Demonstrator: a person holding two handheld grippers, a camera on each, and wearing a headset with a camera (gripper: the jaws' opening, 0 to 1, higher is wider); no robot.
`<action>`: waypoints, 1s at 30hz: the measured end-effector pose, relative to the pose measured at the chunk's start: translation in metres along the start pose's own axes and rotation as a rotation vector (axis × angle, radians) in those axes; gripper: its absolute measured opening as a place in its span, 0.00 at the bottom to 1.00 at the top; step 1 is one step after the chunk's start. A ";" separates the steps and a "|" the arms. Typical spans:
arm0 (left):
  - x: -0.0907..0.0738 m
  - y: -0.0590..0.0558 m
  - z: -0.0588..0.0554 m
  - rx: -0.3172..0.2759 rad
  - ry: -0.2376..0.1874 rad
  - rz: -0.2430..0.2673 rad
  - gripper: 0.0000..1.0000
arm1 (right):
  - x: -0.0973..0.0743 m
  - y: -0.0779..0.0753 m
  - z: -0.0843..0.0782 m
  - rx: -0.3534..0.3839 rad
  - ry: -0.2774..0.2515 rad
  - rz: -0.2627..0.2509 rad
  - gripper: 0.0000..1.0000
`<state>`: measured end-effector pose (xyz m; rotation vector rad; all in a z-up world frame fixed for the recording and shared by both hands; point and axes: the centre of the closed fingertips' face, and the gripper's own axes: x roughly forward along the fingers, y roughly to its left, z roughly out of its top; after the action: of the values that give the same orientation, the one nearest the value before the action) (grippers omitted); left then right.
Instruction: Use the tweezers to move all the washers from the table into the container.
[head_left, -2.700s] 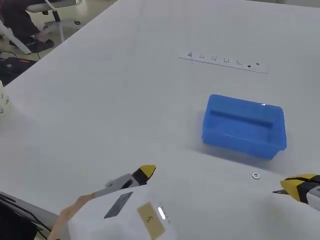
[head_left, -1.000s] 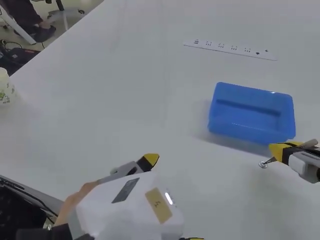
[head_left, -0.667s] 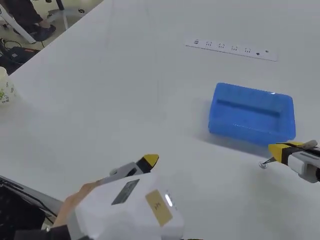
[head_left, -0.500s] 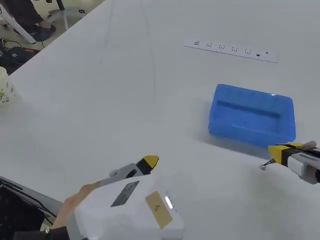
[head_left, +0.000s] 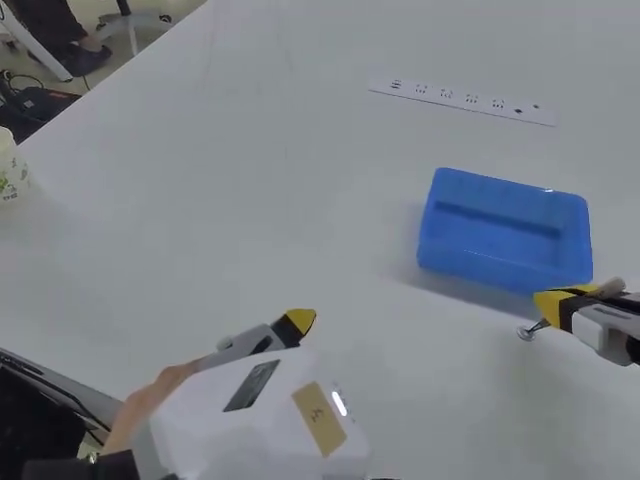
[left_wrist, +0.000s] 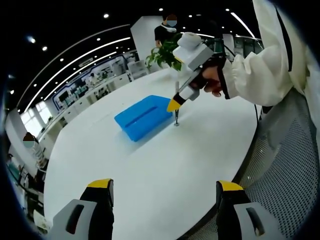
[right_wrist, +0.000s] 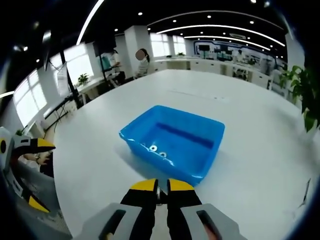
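1. Closing on the washer is the step in hand, as I judge it. The right gripper has its jaws pressed together on the tweezers. The tweezer tips touch the table at the washer, just beside the near wall of the container.
2. I cannot tell if the tips pinch the washer or only touch it, as it is too small.
3. To do this well, the tips should take the ring across its rim. The squeeze should be steady before any lift, because a thin flat ring can slip or flip away.
4. The lift must clear the container wall first and then go forward over it. Two washers already lie inside.
5. The left gripper hovers with its jaws spread wide and holds nothing, well apart from the work.
6. Room for moving is open. The table between the grippers is bare, and the power strip lies well behind the container.
7. The table edge runs on the person's side, so a dropped washer could roll off there.
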<state>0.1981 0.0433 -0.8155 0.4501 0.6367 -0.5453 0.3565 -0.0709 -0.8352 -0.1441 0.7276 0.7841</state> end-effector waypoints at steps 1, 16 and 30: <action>0.000 0.000 0.000 0.001 0.000 0.000 0.86 | 0.000 0.000 -0.001 0.004 -0.001 0.000 0.03; 0.001 0.000 -0.003 0.006 0.009 0.006 0.86 | 0.008 -0.006 -0.001 0.037 -0.020 0.007 0.02; 0.000 0.004 -0.003 0.010 0.005 0.026 0.85 | 0.002 0.001 0.004 0.050 -0.016 0.021 0.01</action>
<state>0.1991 0.0479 -0.8163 0.4684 0.6326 -0.5230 0.3592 -0.0676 -0.8336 -0.0853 0.7343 0.7854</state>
